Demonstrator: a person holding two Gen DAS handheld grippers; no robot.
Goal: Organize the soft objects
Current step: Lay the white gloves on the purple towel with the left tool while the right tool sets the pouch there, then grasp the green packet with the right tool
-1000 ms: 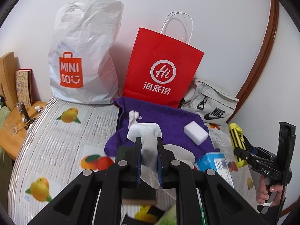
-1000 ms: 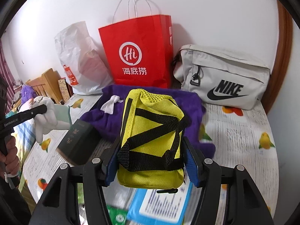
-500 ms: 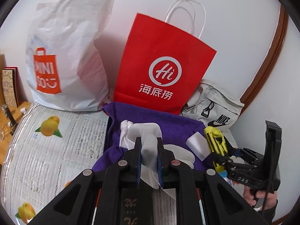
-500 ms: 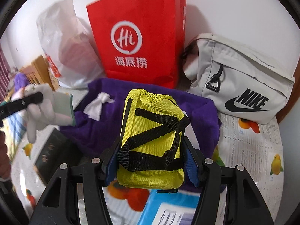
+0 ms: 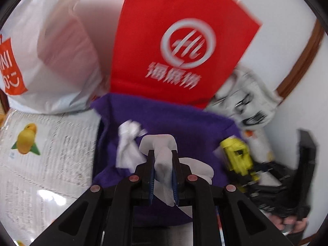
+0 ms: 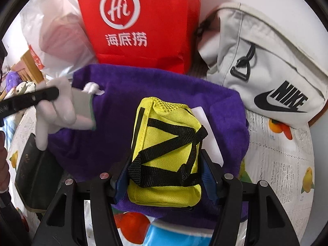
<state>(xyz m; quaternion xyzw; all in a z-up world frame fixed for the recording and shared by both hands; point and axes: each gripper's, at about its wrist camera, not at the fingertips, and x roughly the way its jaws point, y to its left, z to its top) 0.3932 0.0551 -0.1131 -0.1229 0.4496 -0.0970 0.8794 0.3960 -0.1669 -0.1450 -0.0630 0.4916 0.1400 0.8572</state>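
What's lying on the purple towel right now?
On the purple towel: a knotted white cloth and a white sponge block, partly hidden behind the yellow mesh pouch. Anything beneath the pouch is covered.

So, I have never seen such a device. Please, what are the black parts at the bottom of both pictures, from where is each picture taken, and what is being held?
There is no robot here. A person holds hand-operated tongs in each hand, and a wide-angle camera on each looks forward along its two fingers, so the pictures curve.

In the left view, the left tongs are closed on a white glove. In the right view, the right tongs are closed on a yellow pouch with black straps.

Both hang over a purple towel lying on a fruit-printed cloth. A small white cloth lies on the towel. Behind stand a red paper bag, a white plastic bag and a grey Nike bag.
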